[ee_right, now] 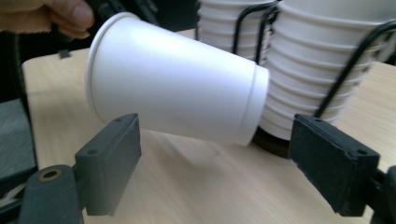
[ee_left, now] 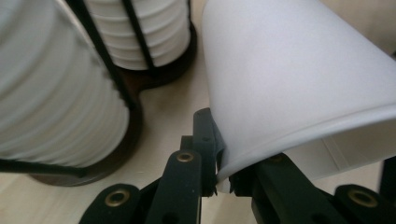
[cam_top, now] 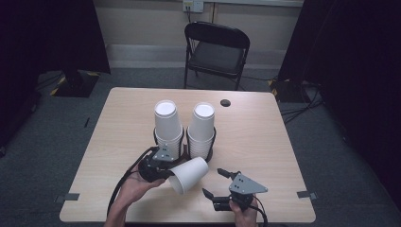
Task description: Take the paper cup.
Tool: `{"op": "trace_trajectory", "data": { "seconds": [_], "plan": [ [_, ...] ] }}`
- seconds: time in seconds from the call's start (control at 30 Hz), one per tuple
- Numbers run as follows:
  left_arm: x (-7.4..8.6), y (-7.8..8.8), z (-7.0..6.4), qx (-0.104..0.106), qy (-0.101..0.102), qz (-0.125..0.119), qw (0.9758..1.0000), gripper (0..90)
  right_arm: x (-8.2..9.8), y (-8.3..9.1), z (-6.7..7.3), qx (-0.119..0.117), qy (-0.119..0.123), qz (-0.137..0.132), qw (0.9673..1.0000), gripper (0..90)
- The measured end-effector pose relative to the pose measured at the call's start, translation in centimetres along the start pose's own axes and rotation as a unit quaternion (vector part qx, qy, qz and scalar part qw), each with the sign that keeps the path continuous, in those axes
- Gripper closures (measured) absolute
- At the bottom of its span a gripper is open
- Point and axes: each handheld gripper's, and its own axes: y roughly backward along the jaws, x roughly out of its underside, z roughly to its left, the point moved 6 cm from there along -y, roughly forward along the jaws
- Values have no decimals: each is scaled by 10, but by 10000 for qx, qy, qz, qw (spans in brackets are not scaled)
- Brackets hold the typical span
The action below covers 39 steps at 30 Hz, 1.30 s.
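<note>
A single white paper cup (cam_top: 189, 174) lies tilted on its side above the table, its rim pinched by my left gripper (cam_top: 166, 174). In the left gripper view the two jaws clamp the cup's rim (ee_left: 233, 170). The cup (ee_right: 177, 88) hangs sideways in front of my right gripper (ee_right: 217, 154), whose jaws stand wide apart with nothing between them. From above, the right gripper (cam_top: 215, 182) sits near the front edge, just right of the cup. Behind stand two stacks of upside-down white cups (cam_top: 168, 125) (cam_top: 202, 127) in black wire holders.
The wooden table (cam_top: 255, 142) has a small dark hole (cam_top: 225, 102) near its far edge. A black folding chair (cam_top: 215, 52) stands behind the table. Dark curtains hang at both sides. Tape marks (cam_top: 306, 194) sit at the front corners.
</note>
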Motion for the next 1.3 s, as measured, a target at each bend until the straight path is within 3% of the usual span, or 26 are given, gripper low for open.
{"op": "trace_trajectory", "data": {
  "seconds": [0.13, 0.2, 0.27, 0.43, 0.53, 0.63, 0.73, 0.83, 0.93, 1.0, 1.1, 1.17, 1.23, 1.3],
  "plan": [
    [-2, -1, 2, 44, -2, 170, 9998, 840, -4, -4, 9, -385, 261, -31, 9989, 141],
    [-4, -2, 5, 153, 58, 154, 9997, 840, -9, -5, 11, -394, 445, -113, 9982, 132],
    [-6, -2, 8, 63, 28, 305, 9995, 840, -11, -8, 12, -399, 581, -99, 9975, 132],
    [-7, -4, 6, 257, 9, 599, 9979, 840, -9, -16, 9, -481, 860, 136, 9950, 132],
    [-9, -5, 4, 365, -208, 804, 9959, 840, -8, -21, 12, -517, 1016, 209, 9933, 132],
    [-11, -5, 2, 429, -246, 926, 9945, 840, -8, -24, 16, -689, 1103, 182, 9913, 132],
    [-12, -6, -1, 499, -340, 1112, 9920, 840, -8, -26, 16, -596, 1299, 245, 9894, 132],
    [-15, -6, -3, 552, -285, 1067, 9923, 840, -9, -29, 17, -554, 1500, 246, 9868, 123],
    [-16, -6, -3, 650, -288, 1078, 9916, 841, -8, -31, 19, -700, 1563, 237, 9849, 97],
    [-17, -6, -3, 708, -191, 987, 9924, 844, -7, -33, 20, -759, 1604, 238, 9838, 86],
    [-18, -7, -4, 771, -147, 924, 9926, 849, -4, -36, 23, -812, 1680, 424, 9815, 85],
    [-19, -7, -5, 807, -161, 833, 9931, 853, -2, -38, 25, -863, 1643, 487, 9814, 84],
    [-21, -7, -6, 910, -43, 654, 9937, 863, -1, -40, 27, -951, 1575, 510, 9816, 86],
    [-23, -7, -6, 1004, -6, 556, 9934, 868, -1, -44, 29, -856, 1603, 500, 9821, 86]
  ]
}}
